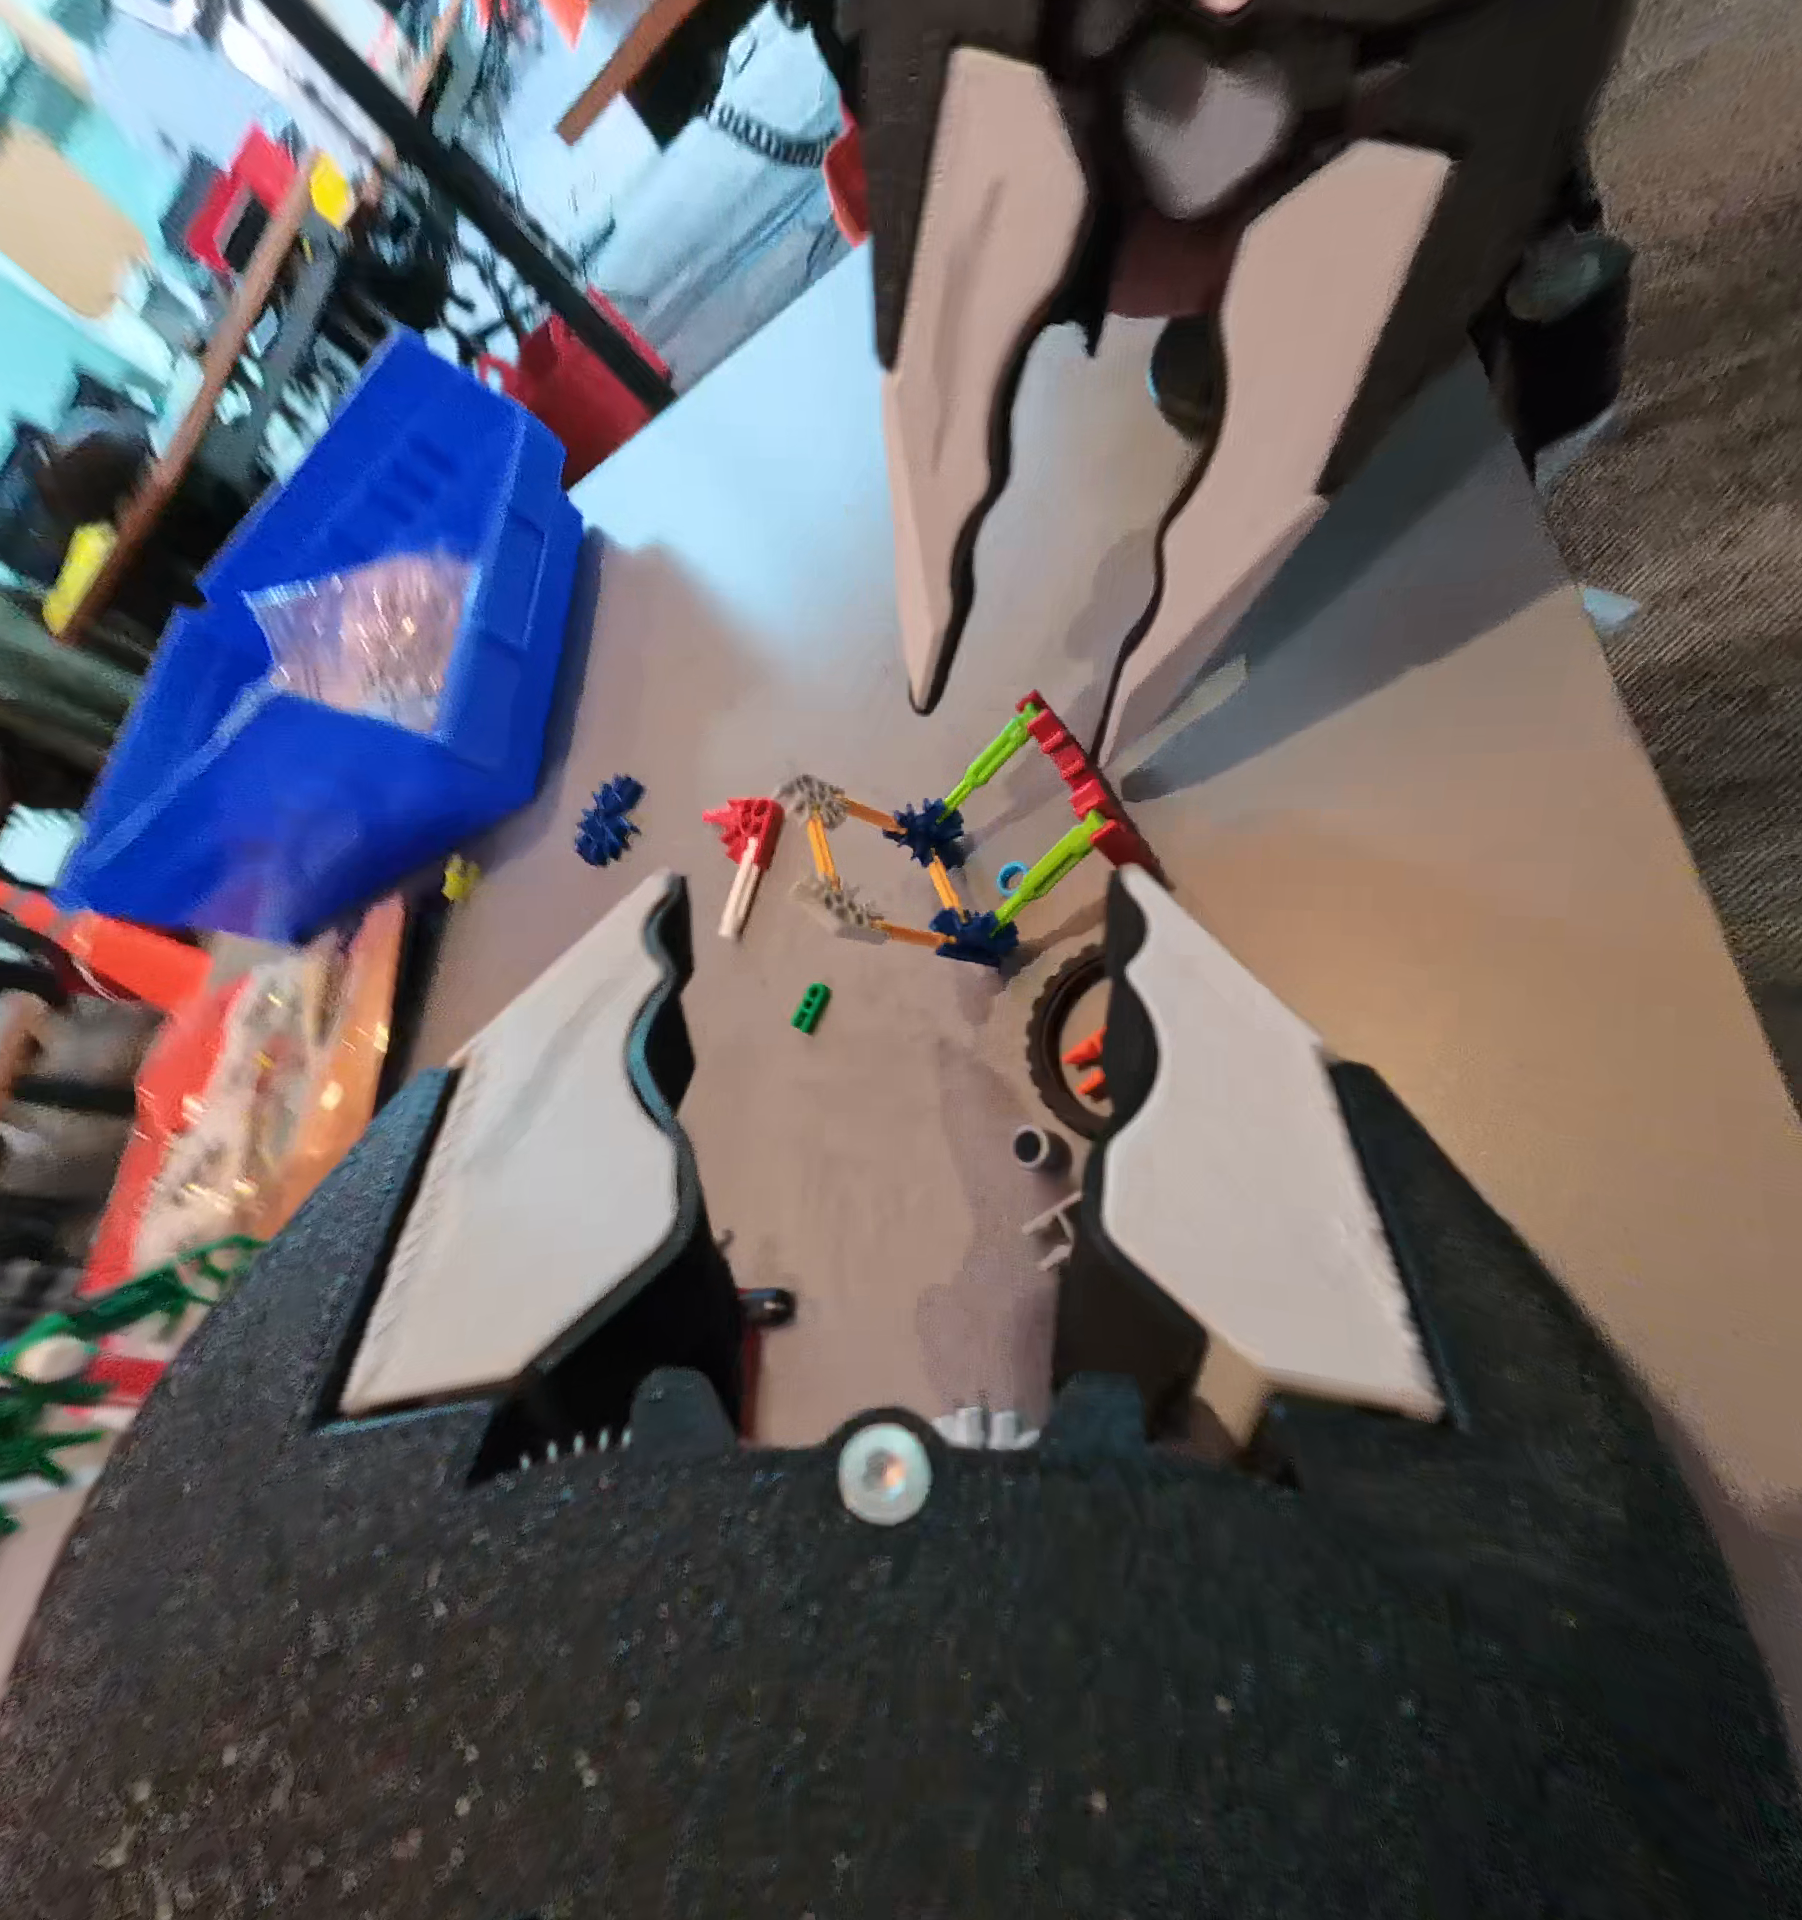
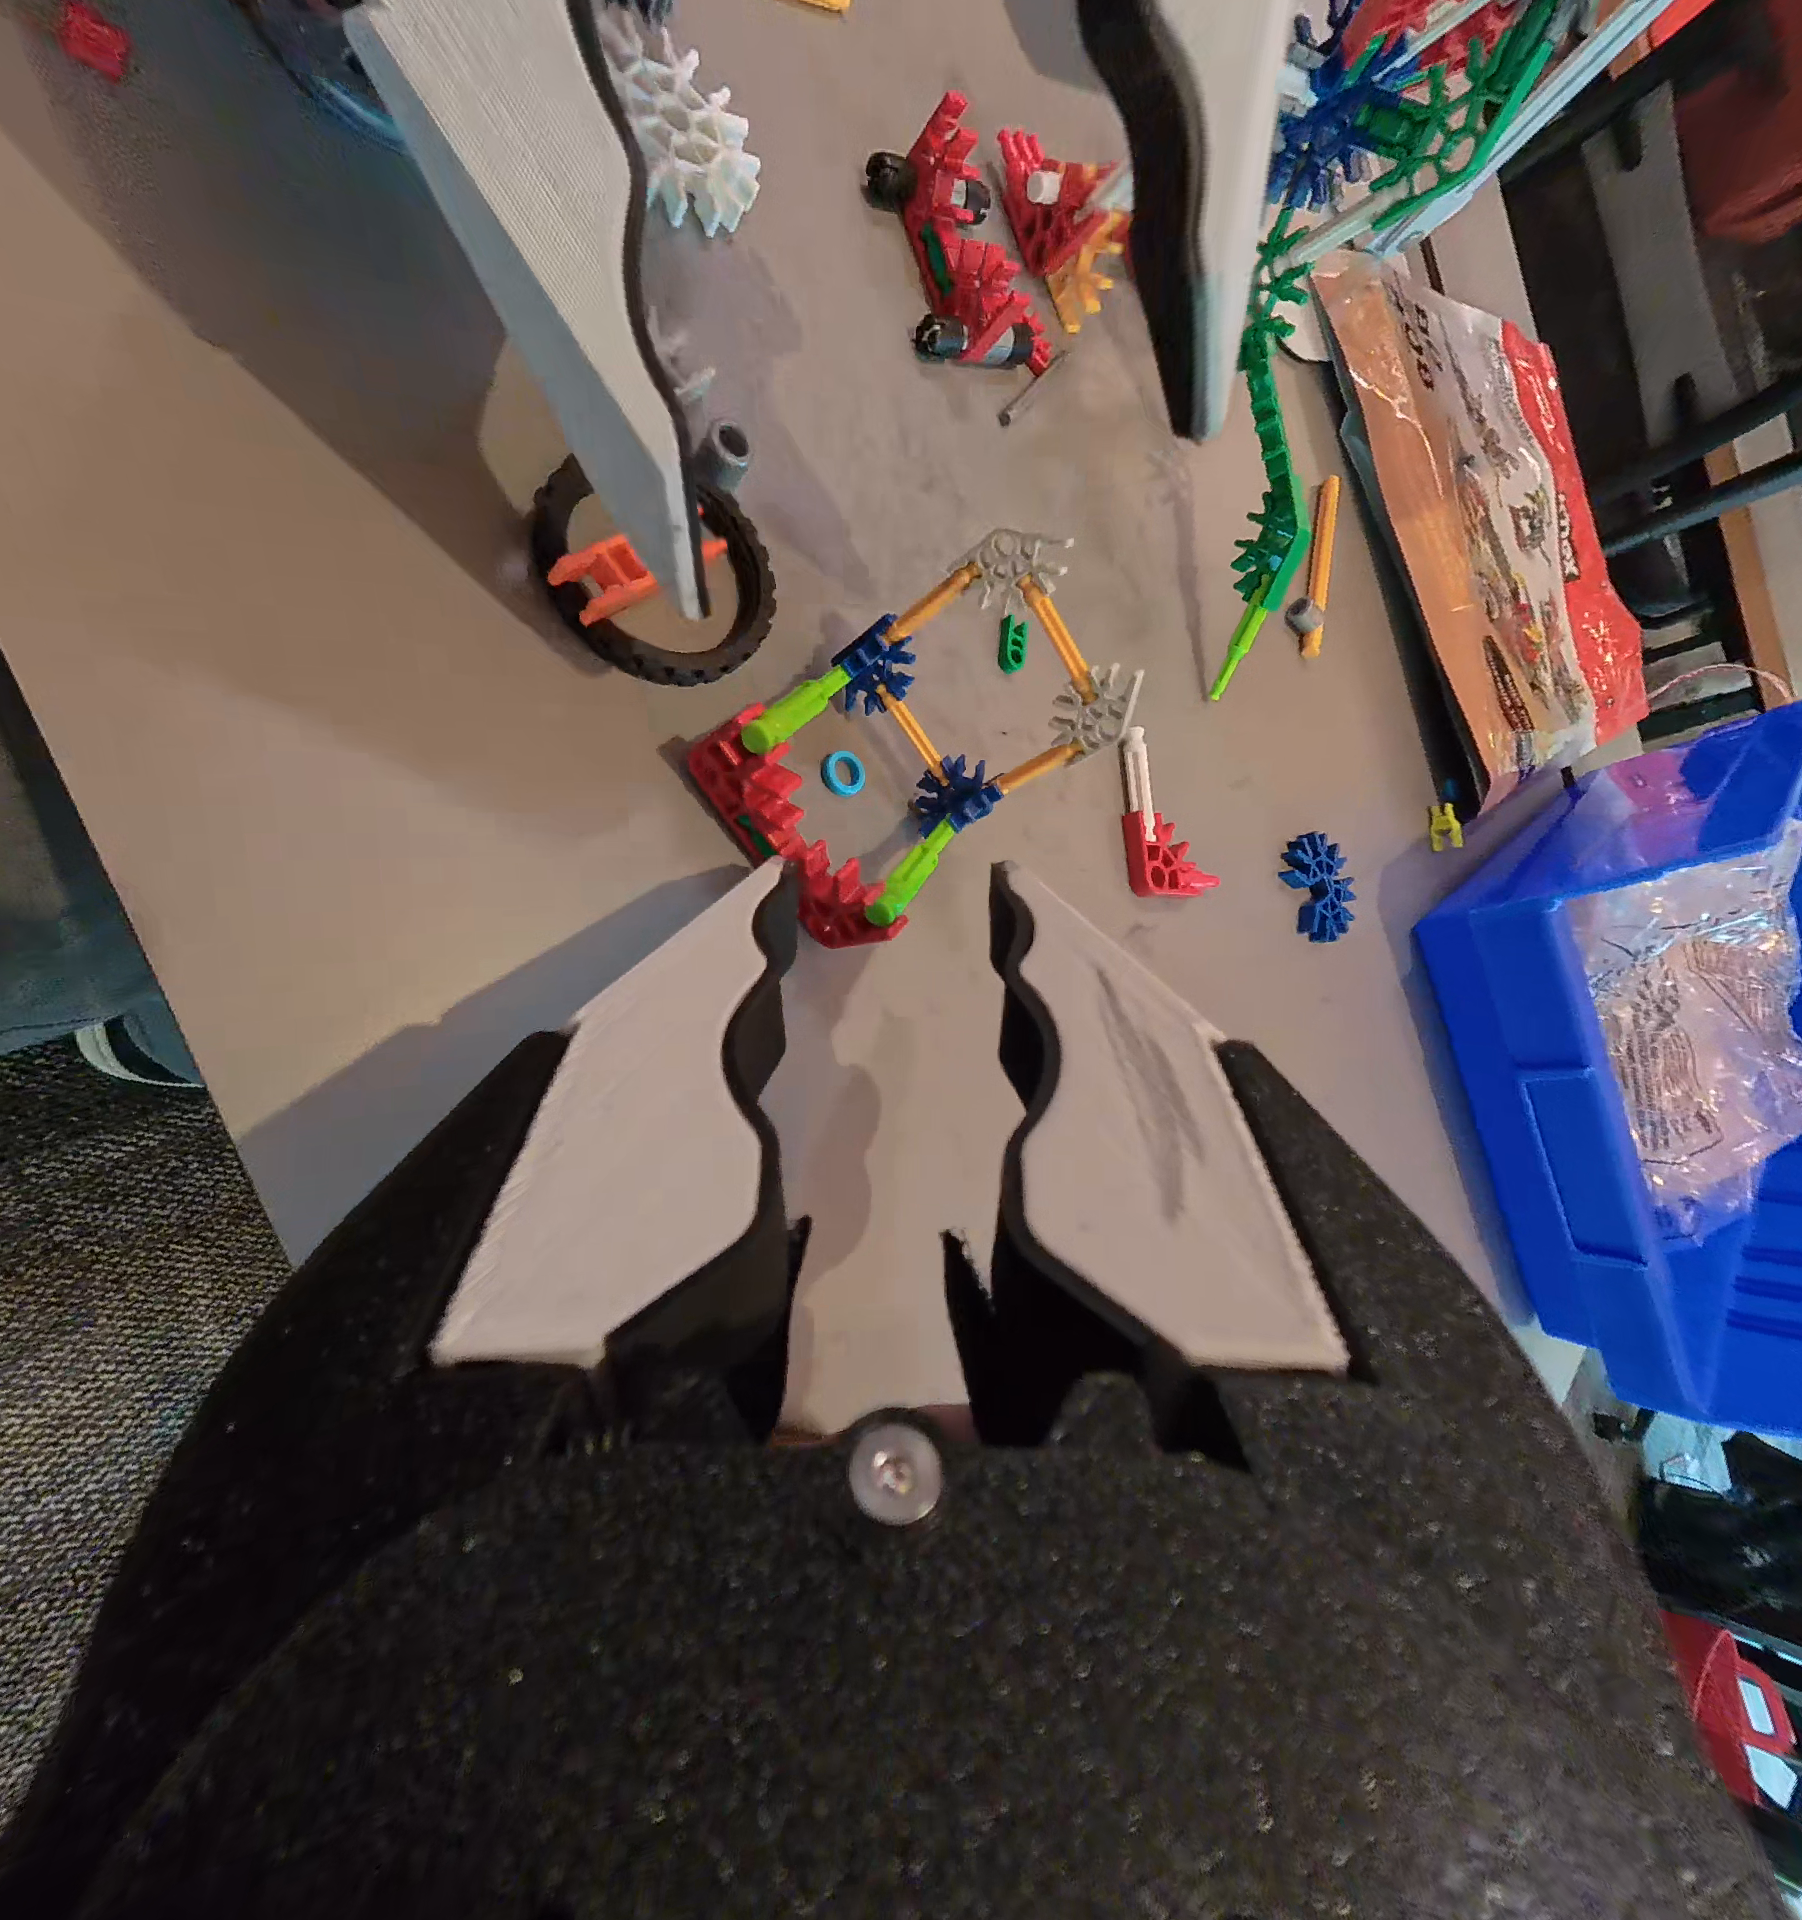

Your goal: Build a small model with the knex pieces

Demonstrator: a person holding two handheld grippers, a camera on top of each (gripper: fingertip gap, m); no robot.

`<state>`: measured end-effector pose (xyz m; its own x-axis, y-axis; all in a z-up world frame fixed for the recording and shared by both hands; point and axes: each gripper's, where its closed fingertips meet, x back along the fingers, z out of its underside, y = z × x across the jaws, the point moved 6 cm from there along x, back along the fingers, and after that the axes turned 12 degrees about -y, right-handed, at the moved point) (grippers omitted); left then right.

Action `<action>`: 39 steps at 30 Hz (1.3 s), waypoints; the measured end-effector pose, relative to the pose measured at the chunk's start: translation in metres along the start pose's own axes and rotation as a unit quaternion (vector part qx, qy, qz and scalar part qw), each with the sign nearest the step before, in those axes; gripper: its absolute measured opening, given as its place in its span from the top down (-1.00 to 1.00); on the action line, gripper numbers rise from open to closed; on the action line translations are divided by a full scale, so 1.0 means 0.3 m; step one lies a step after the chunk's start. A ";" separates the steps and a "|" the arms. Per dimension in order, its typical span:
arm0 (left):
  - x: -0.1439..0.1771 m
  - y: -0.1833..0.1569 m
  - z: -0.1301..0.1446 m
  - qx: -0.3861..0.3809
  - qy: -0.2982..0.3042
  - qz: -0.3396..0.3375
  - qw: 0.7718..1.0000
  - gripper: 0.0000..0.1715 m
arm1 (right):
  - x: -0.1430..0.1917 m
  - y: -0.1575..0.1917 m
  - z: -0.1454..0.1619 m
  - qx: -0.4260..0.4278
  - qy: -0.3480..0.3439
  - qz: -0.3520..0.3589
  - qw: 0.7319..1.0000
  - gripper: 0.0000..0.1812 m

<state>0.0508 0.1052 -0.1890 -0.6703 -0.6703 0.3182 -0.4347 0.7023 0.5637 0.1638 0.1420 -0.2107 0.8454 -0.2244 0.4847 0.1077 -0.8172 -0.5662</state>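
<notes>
A rod-and-connector frame (image 2: 876, 665) lies on the grey table (image 2: 357, 727); it has red connectors, green and yellow rods, and blue and grey connectors. My right gripper (image 2: 889, 871) is open and empty, its tips just at the frame's red end (image 2: 824, 904). My left gripper (image 1: 897, 883) is open and empty, hovering over the frame's (image 1: 928, 826) other side. One left finger (image 2: 658, 499) stands over a black tyre (image 2: 751, 623). The right gripper (image 1: 1022, 727) shows at the top of the left wrist view. A blue ring (image 2: 843, 774) lies inside the frame.
A blue bin (image 2: 1655, 1039) holding a clear bag stands beside the frame (image 1: 357, 675). Loose parts lie around: a red connector with a white rod (image 2: 1157, 852), a blue connector (image 2: 1318, 883), a green piece (image 2: 1011, 644) and red assemblies (image 2: 970, 249). The table edge and carpet (image 2: 76, 1299) are close. My right fingertips sit around 6 cm from my left ones. The green piece (image 2: 1011, 644) sits 8 cm or so from the ends of my left fingers. It turns up in the left wrist view (image 1: 813, 1007) as well.
</notes>
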 end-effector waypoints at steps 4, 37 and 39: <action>-0.026 -0.012 0.019 0.096 0.040 0.016 0.994 -0.08 | -0.016 0.021 0.004 0.009 0.003 -0.004 1.000 0.74; -0.086 0.035 0.078 0.083 0.033 0.067 0.994 0.25 | -0.027 -0.022 0.013 -0.038 -0.014 -0.007 0.999 0.83; -0.088 0.040 0.081 0.081 0.029 0.073 0.994 0.25 | -0.028 -0.026 0.014 -0.044 -0.015 -0.015 0.999 0.84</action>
<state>0.0487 0.1370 -0.2091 -0.6997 -0.5679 0.4335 -0.4295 0.8192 0.3800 0.1581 0.1525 -0.2130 0.8581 -0.1837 0.4795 0.0884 -0.8670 -0.4904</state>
